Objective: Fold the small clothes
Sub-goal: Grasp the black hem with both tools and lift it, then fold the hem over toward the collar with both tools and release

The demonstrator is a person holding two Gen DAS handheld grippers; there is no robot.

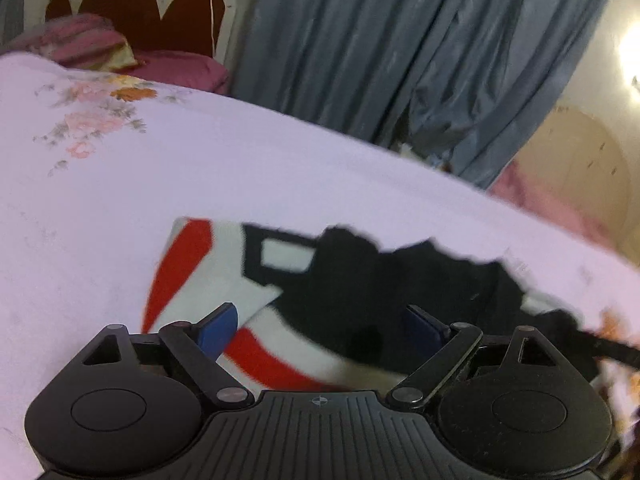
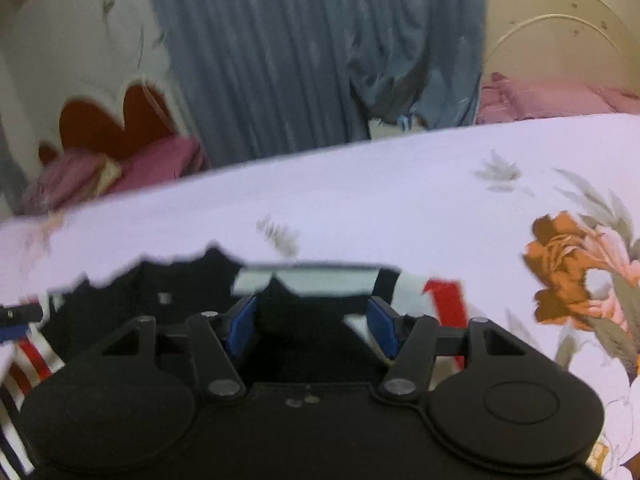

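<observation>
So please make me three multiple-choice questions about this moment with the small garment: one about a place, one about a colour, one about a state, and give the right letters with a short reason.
1. Where does the garment lie?
A. On the bedsheet
B. On a wooden floor
C. Hung on the curtain

2. What colour are the garment's stripes?
A. Green
B. Red
C. Yellow

3. How do the jaws of the left gripper and right gripper stand?
A. Both shut
B. One open, one shut
C. Both open

Answers:
1. A, the cloth rests flat on the pale floral sheet.
2. B, red bands cross its white part beside a black part.
3. C, in each wrist view the blue pads stand wide apart with cloth between them, not pinched.
</observation>
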